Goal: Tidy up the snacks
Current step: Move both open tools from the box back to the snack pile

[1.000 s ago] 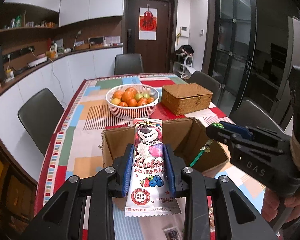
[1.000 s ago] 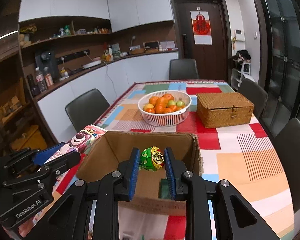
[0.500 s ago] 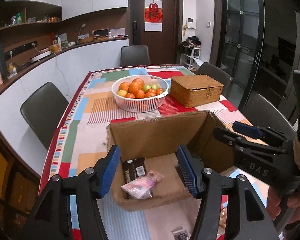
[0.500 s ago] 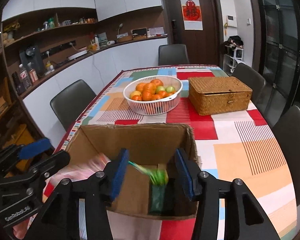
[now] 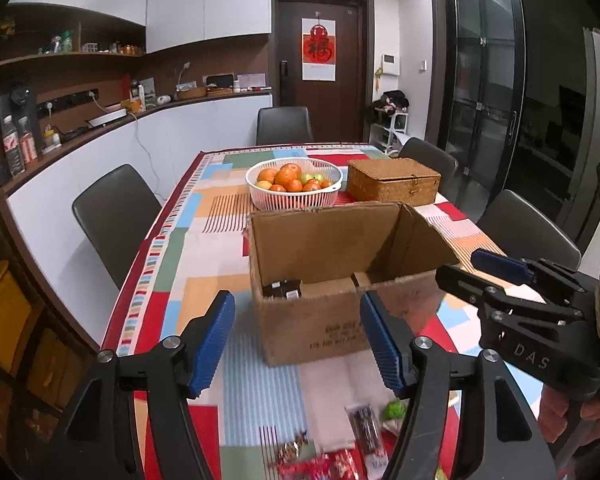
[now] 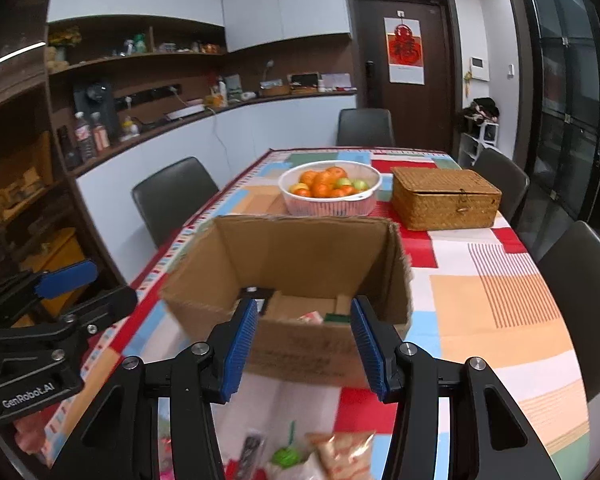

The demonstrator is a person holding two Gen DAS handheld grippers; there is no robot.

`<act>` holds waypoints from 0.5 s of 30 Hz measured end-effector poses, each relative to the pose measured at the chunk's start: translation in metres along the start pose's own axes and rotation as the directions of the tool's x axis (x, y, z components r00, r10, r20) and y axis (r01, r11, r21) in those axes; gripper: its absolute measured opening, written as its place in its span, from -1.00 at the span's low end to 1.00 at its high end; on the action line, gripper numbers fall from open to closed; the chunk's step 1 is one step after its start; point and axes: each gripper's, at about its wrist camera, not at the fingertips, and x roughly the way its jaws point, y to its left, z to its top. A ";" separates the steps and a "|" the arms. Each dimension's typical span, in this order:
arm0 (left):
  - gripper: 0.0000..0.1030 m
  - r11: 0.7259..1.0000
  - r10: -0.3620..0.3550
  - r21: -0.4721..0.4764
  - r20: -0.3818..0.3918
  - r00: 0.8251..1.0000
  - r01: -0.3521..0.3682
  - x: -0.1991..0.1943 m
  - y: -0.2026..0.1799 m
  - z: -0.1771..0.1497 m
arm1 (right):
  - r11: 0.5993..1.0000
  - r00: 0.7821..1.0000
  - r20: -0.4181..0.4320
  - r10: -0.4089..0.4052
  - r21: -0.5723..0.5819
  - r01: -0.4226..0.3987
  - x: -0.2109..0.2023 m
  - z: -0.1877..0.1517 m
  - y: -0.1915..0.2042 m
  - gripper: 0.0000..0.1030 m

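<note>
The worktop [image 5: 204,248] wears a patchwork cloth of red, blue, orange and green. On its near half stands an open cardboard box [image 5: 332,276], with a dark packet [image 5: 282,289] and other wrappers low inside it. Beyond the box sit a wicker chest [image 5: 394,181] on the right and a white basket of oranges [image 5: 294,185] on the left. At the near edge lie loose snacks [image 6: 320,454]: a green round sweet, a dark bar and pale and red packets. The left claw [image 5: 298,342] hangs short of the box's near wall, its jaws opening with nothing between them. The right claw [image 6: 304,346] hovers at the same wall, released and empty.
</note>
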 end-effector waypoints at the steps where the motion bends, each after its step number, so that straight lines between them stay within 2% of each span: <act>1: 0.26 1.000 0.007 -0.002 0.005 1.000 -0.007 -0.005 0.001 -0.005 | 1.000 1.000 0.002 0.008 -0.009 -0.008 -0.006 -0.006 0.004 -0.04; 5: 0.27 0.999 0.029 -0.015 0.005 1.000 -0.029 -0.020 0.003 -0.022 | 0.999 1.000 -0.004 0.031 -0.035 -0.031 -0.016 -0.024 0.015 -0.04; 15: 0.27 0.999 0.033 -0.028 -0.083 0.996 -0.036 -0.034 0.002 -0.078 | 0.996 0.995 -0.063 0.080 -0.046 -0.083 -0.030 -0.074 0.032 -0.04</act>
